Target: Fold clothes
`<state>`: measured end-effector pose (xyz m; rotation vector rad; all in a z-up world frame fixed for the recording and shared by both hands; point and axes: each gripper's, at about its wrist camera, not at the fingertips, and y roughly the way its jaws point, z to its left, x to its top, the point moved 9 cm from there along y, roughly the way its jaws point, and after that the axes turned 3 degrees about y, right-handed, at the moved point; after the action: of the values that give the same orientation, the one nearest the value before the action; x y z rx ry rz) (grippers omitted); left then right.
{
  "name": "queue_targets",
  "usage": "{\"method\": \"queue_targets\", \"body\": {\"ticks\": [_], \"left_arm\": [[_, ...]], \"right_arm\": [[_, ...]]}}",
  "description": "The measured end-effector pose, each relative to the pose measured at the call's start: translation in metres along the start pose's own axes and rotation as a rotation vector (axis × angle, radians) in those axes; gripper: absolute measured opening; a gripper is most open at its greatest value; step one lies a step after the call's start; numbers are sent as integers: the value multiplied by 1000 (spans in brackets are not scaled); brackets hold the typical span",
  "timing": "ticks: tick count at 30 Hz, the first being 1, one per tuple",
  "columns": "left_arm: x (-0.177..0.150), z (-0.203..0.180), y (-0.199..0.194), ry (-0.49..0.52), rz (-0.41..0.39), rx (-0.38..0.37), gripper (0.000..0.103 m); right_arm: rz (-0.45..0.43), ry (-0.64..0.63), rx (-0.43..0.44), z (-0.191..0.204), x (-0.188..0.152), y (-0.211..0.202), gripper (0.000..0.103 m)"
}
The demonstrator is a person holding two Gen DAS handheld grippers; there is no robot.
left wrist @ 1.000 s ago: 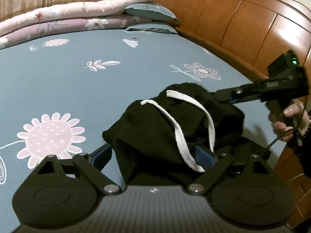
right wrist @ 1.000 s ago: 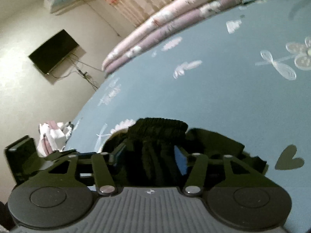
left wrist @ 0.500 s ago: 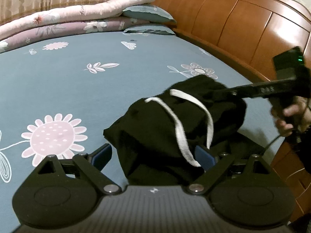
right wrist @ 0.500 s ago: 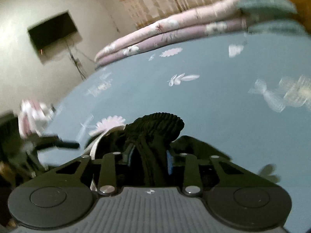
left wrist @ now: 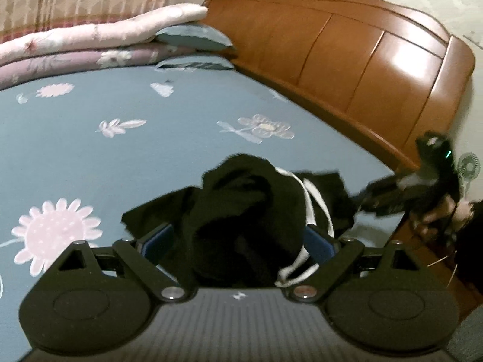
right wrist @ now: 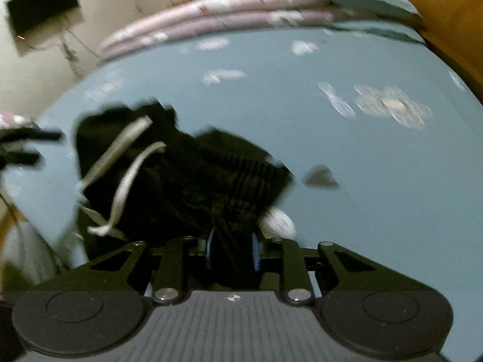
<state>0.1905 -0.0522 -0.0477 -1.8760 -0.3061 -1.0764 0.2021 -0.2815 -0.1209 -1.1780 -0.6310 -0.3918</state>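
A bunched black garment (left wrist: 241, 211) with white drawstrings (left wrist: 309, 211) lies on the blue flowered bedsheet (left wrist: 120, 150). My left gripper (left wrist: 238, 242) stands open with the cloth heaped between its blue-padded fingers. My right gripper (right wrist: 232, 249) is shut on the garment's ribbed black waistband (right wrist: 241, 181). The garment (right wrist: 169, 163) and its drawstrings (right wrist: 126, 178) spread to the left in the right wrist view. The right gripper (left wrist: 407, 187) shows blurred at the right of the left wrist view.
A wooden headboard (left wrist: 347, 60) runs along the right of the bed. Rolled pink quilts (left wrist: 90, 39) and blue pillows (left wrist: 193, 36) lie at the far end. A wall television (right wrist: 42, 6) hangs at the left. A small fan (left wrist: 468, 170) stands beyond the bed.
My right gripper has closed tight on the waistband and swung, pulling the garment. The cloth has bunched and shifted between my left gripper's fingers. Both views are now motion-blurred.
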Motion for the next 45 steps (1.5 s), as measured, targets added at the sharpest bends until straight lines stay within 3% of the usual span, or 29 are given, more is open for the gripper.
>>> {"method": "queue_targets", "body": {"ticks": [3, 12, 16, 18, 23, 26, 30, 36, 40, 45], "left_arm": [[10, -1, 11, 8, -3, -10, 93], [16, -8, 68, -70, 71, -159, 92], [6, -28, 57, 10, 48, -144, 92], [1, -37, 49, 48, 39, -139, 92], [-4, -49, 39, 107, 27, -126, 93], [-7, -57, 33, 142, 21, -118, 92], [-12, -54, 28, 143, 27, -115, 93], [-24, -37, 22, 99, 48, -106, 93], [-26, -31, 19, 86, 46, -111, 93], [-24, -24, 11, 69, 35, -106, 93]], "right_arm": [[21, 14, -28, -10, -11, 3, 27], [24, 29, -65, -24, -24, -1, 32], [-23, 14, -80, -20, -12, -22, 35], [-72, -1, -57, -13, 3, -36, 46], [-173, -88, 78, 28, 57, -43, 62], [-177, -192, 193, 61, 88, -20, 75], [-75, -219, 378, 83, 115, 30, 76], [78, -127, 532, 76, 124, 85, 86], [146, -15, 639, 70, 113, 92, 87], [70, -127, 639, 87, 102, 58, 72]]}}
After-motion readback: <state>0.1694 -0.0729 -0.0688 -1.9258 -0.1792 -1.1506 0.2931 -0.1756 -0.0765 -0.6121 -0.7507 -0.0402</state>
